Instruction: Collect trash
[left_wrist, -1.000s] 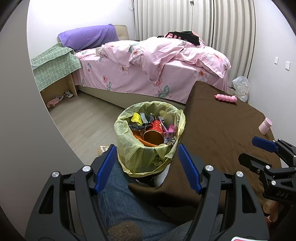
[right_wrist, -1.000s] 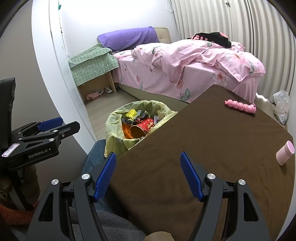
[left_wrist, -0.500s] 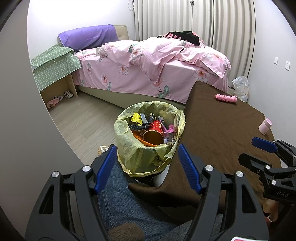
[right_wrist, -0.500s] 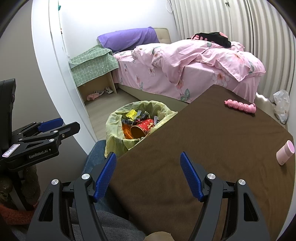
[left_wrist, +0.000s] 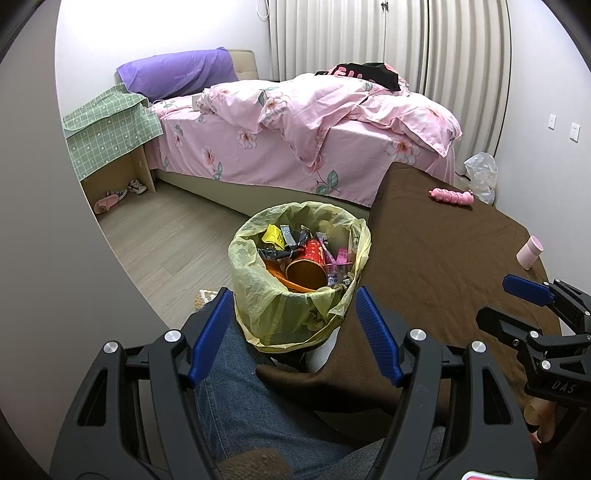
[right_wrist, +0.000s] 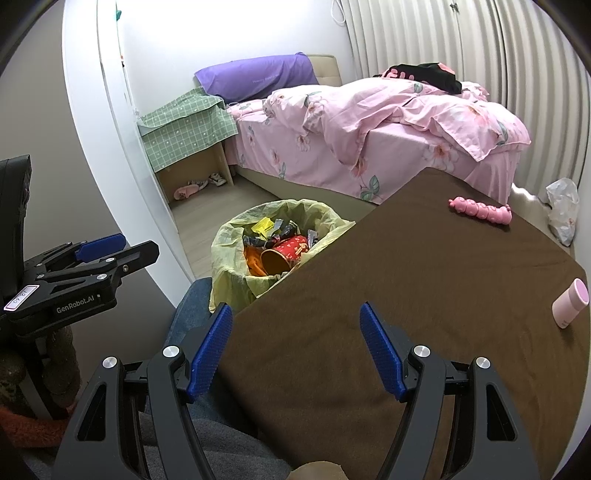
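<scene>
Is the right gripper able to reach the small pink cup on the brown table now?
Probably yes: the right gripper is open and empty, and only bare brown table lies between it and the small pink cup.

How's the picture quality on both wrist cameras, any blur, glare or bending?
Left wrist view: sharp, strong fisheye bend in the curtains, wall above the purple pillow blown out white. Right wrist view: equally sharp, same bending, glare on that wall, dark vignette corners.

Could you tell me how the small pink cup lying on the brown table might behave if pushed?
The pink cup lies on its side, so a push would probably roll it. It sits near the table edge and could drop off. It looks small, likely light.
</scene>
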